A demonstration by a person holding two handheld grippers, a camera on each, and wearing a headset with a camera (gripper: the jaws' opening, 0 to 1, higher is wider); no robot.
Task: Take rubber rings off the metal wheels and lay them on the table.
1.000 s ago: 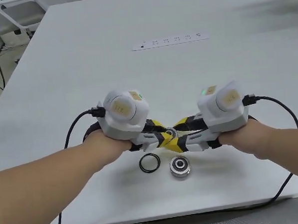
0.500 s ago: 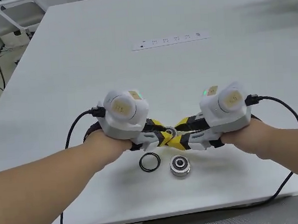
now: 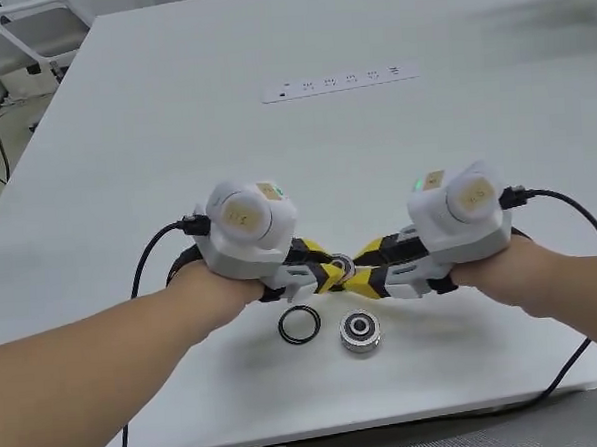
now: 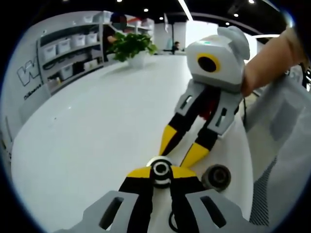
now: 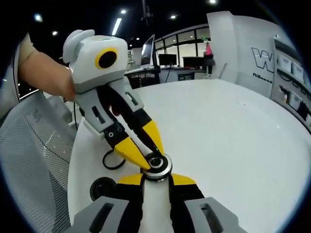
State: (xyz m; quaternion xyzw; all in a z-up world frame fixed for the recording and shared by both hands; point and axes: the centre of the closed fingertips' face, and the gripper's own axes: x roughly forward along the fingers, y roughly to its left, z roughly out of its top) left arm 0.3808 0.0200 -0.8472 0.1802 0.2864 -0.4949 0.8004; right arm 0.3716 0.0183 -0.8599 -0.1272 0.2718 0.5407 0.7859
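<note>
Metal wheel [image 5: 158, 166], rubber ring apparently on: pinched above table [image 3: 173, 120] by left tongs [image 4: 160, 174] and right tongs [image 5: 156, 178]. Step: stripping ring. Next: peel it off, lay beside freed ring [image 3: 300, 325].

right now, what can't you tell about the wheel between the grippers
- held wheel, head view: small, and jaws cover its rim; bare or not is unclear
- right gripper, own view: held wheel hides where the jaws meet it; grip unclear
- table wheel, right gripper view: partly behind a jaw

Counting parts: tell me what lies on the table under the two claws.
A loose ring and a wheel lie on the table, side by side. The spot right beneath the left claw and right claw is covered.
</note>
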